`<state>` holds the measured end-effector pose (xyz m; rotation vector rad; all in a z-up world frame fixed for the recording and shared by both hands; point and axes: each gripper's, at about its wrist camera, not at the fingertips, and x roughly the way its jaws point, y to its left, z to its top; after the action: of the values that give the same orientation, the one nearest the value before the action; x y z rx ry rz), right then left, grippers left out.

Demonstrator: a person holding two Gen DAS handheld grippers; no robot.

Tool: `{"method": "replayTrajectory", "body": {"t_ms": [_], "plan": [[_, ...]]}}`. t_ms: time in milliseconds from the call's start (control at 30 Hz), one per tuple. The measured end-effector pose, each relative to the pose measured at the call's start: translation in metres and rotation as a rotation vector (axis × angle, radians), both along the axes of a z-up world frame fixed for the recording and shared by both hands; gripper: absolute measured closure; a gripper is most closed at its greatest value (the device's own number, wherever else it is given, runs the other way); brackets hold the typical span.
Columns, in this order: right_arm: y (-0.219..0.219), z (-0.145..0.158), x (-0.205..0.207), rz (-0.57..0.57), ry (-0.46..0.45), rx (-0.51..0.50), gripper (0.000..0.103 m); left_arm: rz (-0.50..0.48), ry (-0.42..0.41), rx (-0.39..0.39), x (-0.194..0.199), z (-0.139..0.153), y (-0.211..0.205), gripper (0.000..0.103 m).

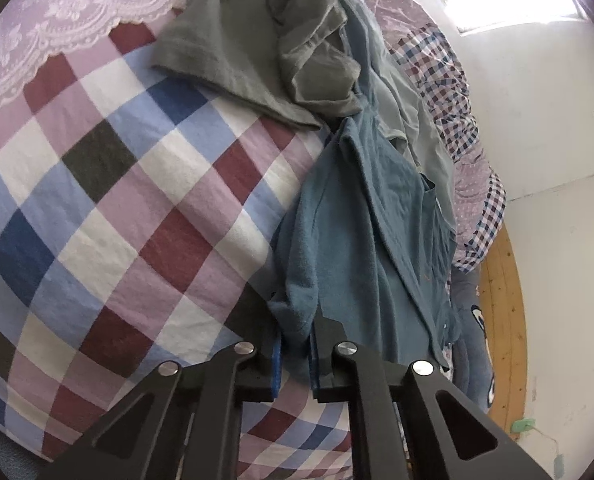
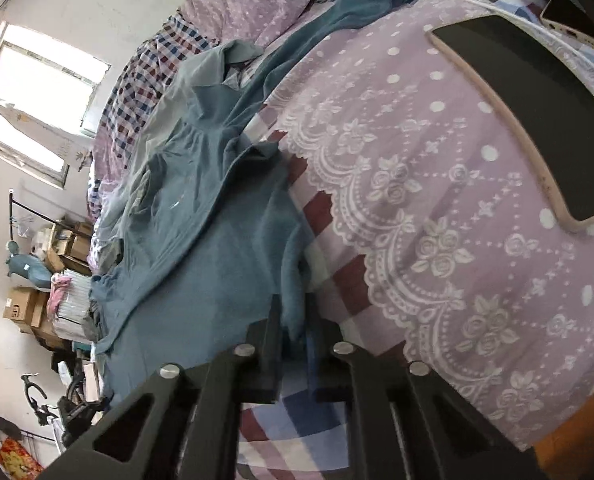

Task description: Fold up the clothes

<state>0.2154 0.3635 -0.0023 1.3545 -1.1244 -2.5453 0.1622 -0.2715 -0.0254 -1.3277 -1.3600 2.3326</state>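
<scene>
Across the checked bed cover (image 1: 137,200), a crumpled teal garment (image 1: 361,240) stretches from 6 to 12 o'clock, a grey shirt (image 1: 233,40) bunched beyond it. Only the right wrist view shows a dark tablet (image 2: 537,120) at 2 o'clock. The left gripper (image 1: 295,344) and right gripper (image 2: 295,332) each have their fingers pinching a teal fold.

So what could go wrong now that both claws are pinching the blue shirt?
1. The teal-blue cotton shirt lies partly under the crumpled grey T-shirt and a pale grey-green garment; pulling could drag them along.
2. The left claw and right claw each grip only a bunched edge, so the fabric might slip out or fold crooked.
3. A dark tablet in a beige case rests on the lilac lace-print bedspread; swinging cloth might nudge it.
</scene>
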Motion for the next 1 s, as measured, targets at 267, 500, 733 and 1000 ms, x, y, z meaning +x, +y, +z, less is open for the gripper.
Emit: {"method": "replayTrajectory", "body": {"t_ms": [267, 500, 733, 1000], "plan": [[-0.004, 0.029, 0.019, -0.013, 0.064, 0.105, 0.1, 0.021, 0.058, -0.003, 0.013, 0.015, -0.007, 0.097], [-0.002, 0.047, 0.044, -0.053, 0.092, 0.103, 0.1, 0.026, 0.087, 0.028, 0.032, 0.031, -0.01, 0.098], [0.006, 0.068, 0.089, -0.087, 0.095, 0.103, 0.1, 0.011, 0.092, 0.04, 0.064, 0.047, -0.007, 0.098], [0.002, 0.071, 0.113, -0.06, 0.006, 0.177, 0.1, 0.008, 0.037, 0.036, 0.098, 0.043, 0.002, 0.098]]}}
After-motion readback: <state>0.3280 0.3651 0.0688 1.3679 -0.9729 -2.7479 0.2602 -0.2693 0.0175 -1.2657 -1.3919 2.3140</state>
